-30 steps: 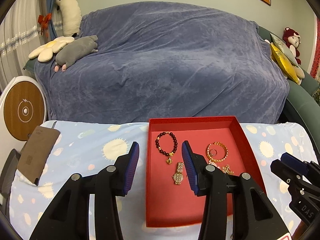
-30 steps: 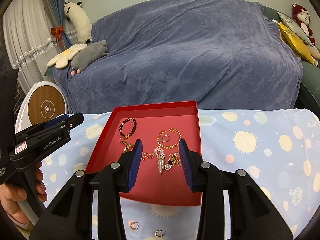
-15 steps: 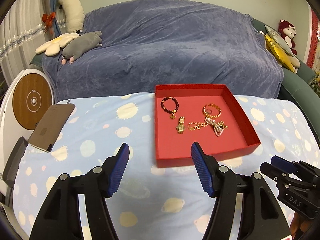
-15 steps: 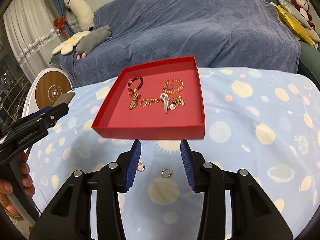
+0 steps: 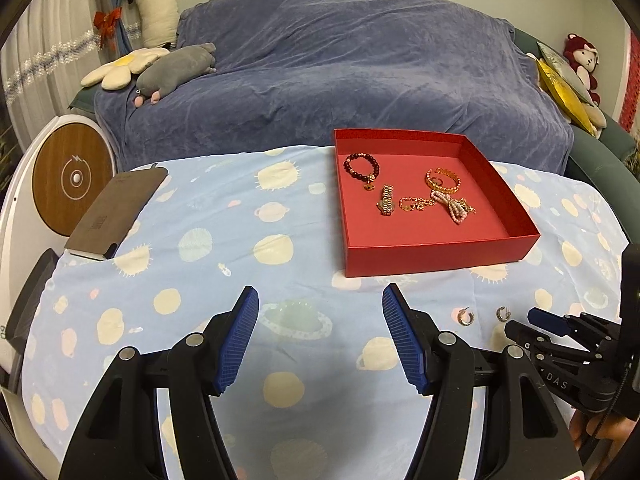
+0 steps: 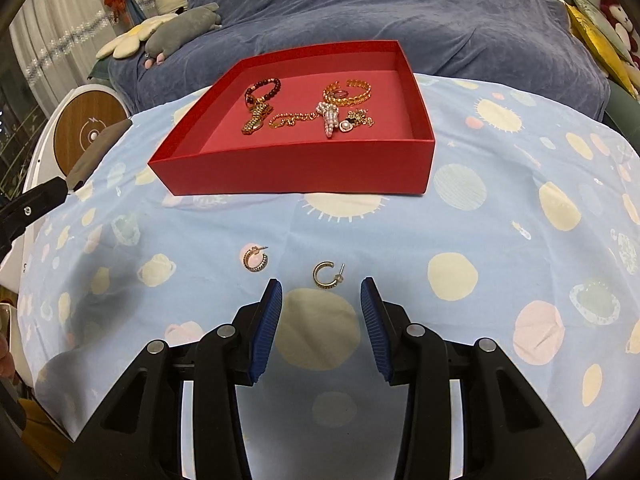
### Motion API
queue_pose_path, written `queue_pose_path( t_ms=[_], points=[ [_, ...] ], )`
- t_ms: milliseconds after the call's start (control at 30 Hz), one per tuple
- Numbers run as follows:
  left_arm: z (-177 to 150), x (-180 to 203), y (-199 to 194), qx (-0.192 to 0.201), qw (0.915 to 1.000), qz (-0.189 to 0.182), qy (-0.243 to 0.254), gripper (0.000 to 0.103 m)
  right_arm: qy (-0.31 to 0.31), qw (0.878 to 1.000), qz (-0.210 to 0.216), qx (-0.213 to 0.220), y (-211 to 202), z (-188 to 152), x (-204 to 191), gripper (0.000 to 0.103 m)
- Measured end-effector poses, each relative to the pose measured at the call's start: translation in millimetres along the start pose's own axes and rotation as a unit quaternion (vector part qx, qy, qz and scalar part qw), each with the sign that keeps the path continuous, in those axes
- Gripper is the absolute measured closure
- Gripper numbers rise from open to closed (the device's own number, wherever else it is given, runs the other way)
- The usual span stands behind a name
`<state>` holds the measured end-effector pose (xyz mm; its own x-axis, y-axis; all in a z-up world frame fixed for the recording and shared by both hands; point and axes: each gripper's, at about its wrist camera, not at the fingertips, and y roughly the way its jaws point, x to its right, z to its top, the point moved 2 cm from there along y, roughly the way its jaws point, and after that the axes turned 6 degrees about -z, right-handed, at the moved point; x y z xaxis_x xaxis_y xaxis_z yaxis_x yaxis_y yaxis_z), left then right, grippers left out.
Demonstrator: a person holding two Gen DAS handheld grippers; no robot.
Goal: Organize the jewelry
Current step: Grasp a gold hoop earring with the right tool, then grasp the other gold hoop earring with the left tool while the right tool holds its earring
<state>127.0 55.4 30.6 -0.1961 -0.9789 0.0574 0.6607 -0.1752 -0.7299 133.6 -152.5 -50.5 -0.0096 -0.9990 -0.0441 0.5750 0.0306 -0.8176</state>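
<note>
A red box (image 5: 436,248) stands on the planet-print cloth (image 5: 208,264). Inside lie a dark bead bracelet (image 5: 361,166), a gold watch-band piece (image 5: 386,200), a gold chain (image 5: 416,203), a gold bangle (image 5: 443,180) and a pearl piece (image 5: 454,208). Two hoop earrings lie on the cloth in front of the red box (image 6: 296,168): the left earring (image 6: 255,259) and the right earring (image 6: 326,275). My right gripper (image 6: 320,283) is open, its tips just short of the right earring. My left gripper (image 5: 320,291) is wide open and empty over bare cloth, left of both earrings.
A brown notebook (image 5: 116,212) lies at the table's left edge, beside a round wood-faced white device (image 5: 72,178). Behind the table is a sofa under a blue throw (image 5: 340,68) with plush toys at both ends.
Both grippers pulled back from over the box toward the near side of the table and sank. The left jaws widened. The two earrings came into view ahead of the right gripper.
</note>
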Motion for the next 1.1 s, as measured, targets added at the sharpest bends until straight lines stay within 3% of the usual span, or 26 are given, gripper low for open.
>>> queue_pose_path(
  t_ms=[233, 433, 800, 1033, 1100],
  points=[
    [-6, 1, 8, -0.013, 0.9999, 0.001, 0.008, 0.041, -0.011, 1.0, -0.006, -0.004, 9, -4, -2, 0.064],
    [-10, 8, 13, -0.021, 0.9996, -0.003, 0.019, 0.041, -0.017, 1.0, -0.008, 0.001, 14, 0, -9, 0.071],
    [-13, 15, 19, -0.029, 0.9993, -0.009, 0.024, 0.041, -0.025, 1.0, -0.017, 0.006, 16, 2, -7, 0.099],
    [-13, 21, 20, -0.029, 0.9991, -0.012, 0.027, 0.041, -0.017, 1.0, -0.009, -0.001, 15, 2, -3, 0.099],
    [-13, 22, 18, -0.028, 0.9991, -0.013, 0.028, 0.041, -0.016, 1.0, -0.008, 0.001, 14, 2, -5, 0.087]
  ],
)
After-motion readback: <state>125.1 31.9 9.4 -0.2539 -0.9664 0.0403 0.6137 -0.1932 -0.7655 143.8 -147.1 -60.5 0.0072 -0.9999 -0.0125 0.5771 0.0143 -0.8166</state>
